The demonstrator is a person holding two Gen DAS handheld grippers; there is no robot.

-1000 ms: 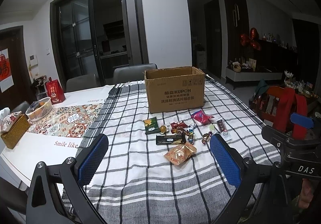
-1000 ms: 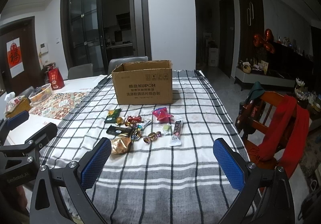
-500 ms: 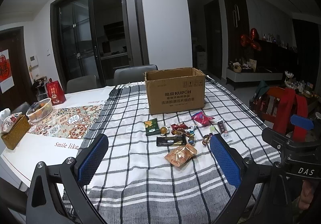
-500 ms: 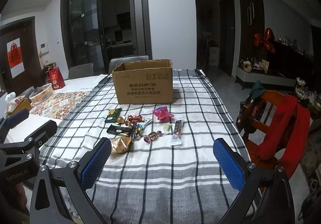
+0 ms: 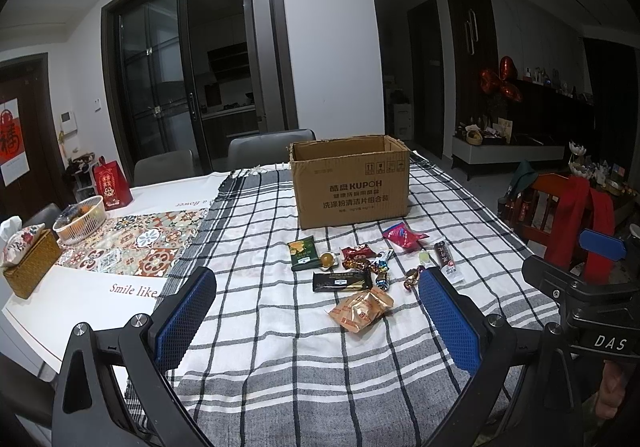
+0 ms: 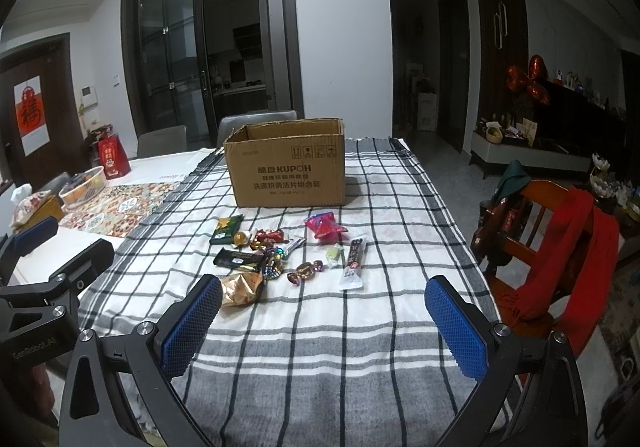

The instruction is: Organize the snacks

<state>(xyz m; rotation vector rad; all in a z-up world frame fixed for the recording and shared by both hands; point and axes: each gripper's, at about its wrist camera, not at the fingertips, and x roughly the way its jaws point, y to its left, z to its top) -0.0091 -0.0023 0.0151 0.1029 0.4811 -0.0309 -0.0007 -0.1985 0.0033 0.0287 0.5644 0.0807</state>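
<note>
An open cardboard box [image 5: 350, 183] [image 6: 286, 173] stands on the checked tablecloth. In front of it lie several loose snacks: a green packet [image 5: 301, 253], a black bar [image 5: 341, 281], a gold packet [image 5: 361, 309] [image 6: 240, 288], a pink packet [image 5: 402, 235] [image 6: 323, 226], a white-and-dark stick [image 5: 447, 261] [image 6: 353, 260] and small wrapped candies [image 6: 305, 269]. My left gripper [image 5: 316, 311] is open and empty, held above the cloth short of the snacks. My right gripper [image 6: 323, 317] is open and empty, also short of them.
A white basket [image 5: 82, 213], a wicker tissue box [image 5: 28, 263] and a red gift bag [image 5: 112, 183] stand at the table's left. A wooden chair with a red scarf [image 6: 560, 247] is at the right edge. Grey chairs stand behind the table.
Both views have shifted only slightly; the snacks sit a touch farther up in the left wrist view. Both grippers stay open and nothing was picked up.
</note>
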